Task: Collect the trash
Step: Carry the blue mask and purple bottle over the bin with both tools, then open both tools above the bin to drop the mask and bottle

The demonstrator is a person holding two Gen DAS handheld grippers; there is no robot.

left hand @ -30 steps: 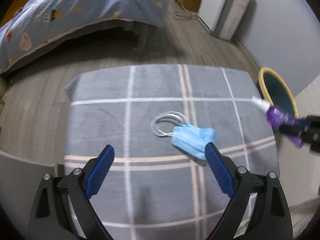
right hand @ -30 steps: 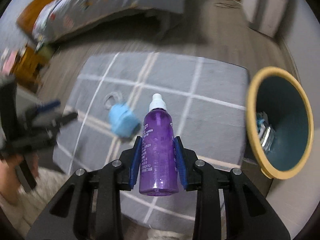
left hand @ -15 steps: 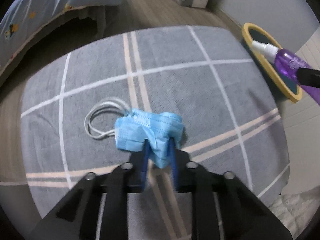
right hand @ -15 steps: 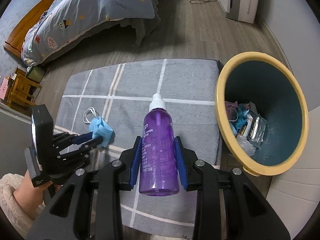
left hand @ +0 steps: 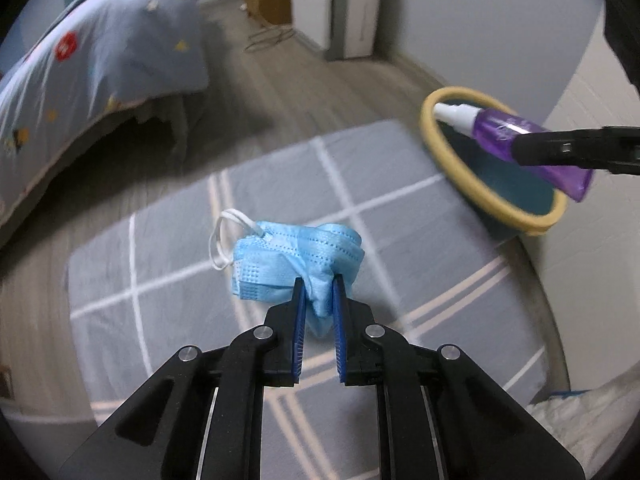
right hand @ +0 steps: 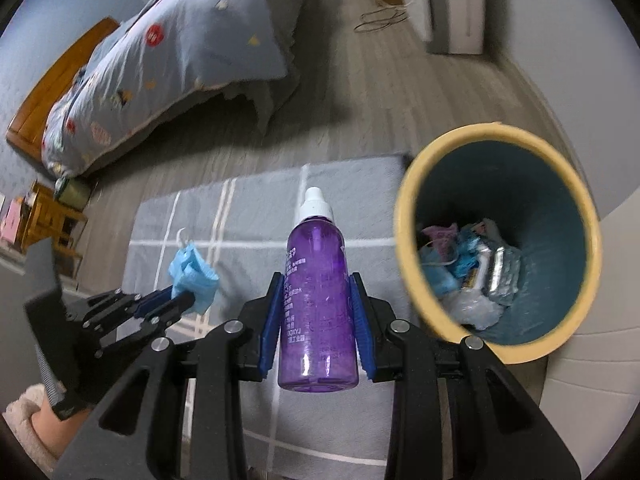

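The left gripper [left hand: 316, 280] has its jaws clamped on a crumpled blue mask [left hand: 296, 258], which bunches out ahead of the tips and hangs clear above the grey checked rug [left hand: 168, 264]; its white ear loops [left hand: 224, 240] trail off to the left. In the right wrist view the same gripper [right hand: 188, 300] shows at lower left with the mask [right hand: 192, 270] at its tip. The right gripper [right hand: 316, 280] has its jaws pressed on both sides of a purple bottle [right hand: 318, 300], low on the body, so that most of the bottle stands out past the tips. To its right sits the bin [right hand: 404, 240], yellow-rimmed and teal inside, with wrappers and blue scraps at the bottom.

The rug lies on a grey wooden floor [right hand: 360, 112]. A bed [right hand: 180, 52] with a patterned blue cover stands at the far left, and a white cabinet [left hand: 352, 4] against the back wall.

The bottle's long axis runs along the jaws, white cap [right hand: 316, 204] forward. In the left wrist view the bottle [left hand: 516, 136] lies slanted over the bin's rim [left hand: 448, 160], cap to the upper left.
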